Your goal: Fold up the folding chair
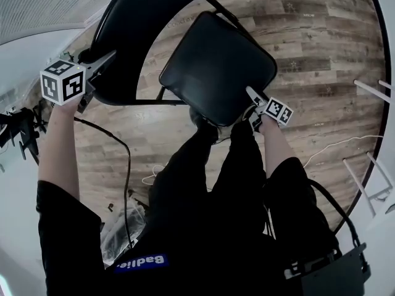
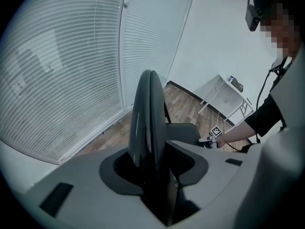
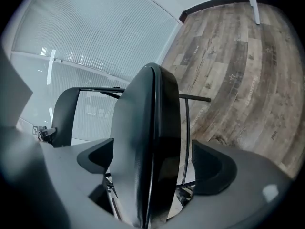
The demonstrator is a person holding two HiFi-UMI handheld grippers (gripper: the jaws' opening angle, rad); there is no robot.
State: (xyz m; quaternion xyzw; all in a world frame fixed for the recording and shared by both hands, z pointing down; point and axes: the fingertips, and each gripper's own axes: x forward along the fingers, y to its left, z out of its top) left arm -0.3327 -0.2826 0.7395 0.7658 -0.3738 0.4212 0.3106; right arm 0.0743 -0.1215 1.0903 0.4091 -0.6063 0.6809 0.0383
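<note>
Left claw (image 1: 103, 63), upper left of the frame, is clamped on the chair's backrest (image 1: 123, 42). Right claw (image 1: 252, 96) is released, jaws loose around the seat (image 1: 216, 66) edge mid-frame.

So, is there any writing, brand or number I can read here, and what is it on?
Blue-and-white print on the person's dark top: distorted, part hidden, not reliably readable.
Cube on the left gripper, cube on the right gripper: black-and-white patterns only, no words.
Folding chair: no label shows.
</note>
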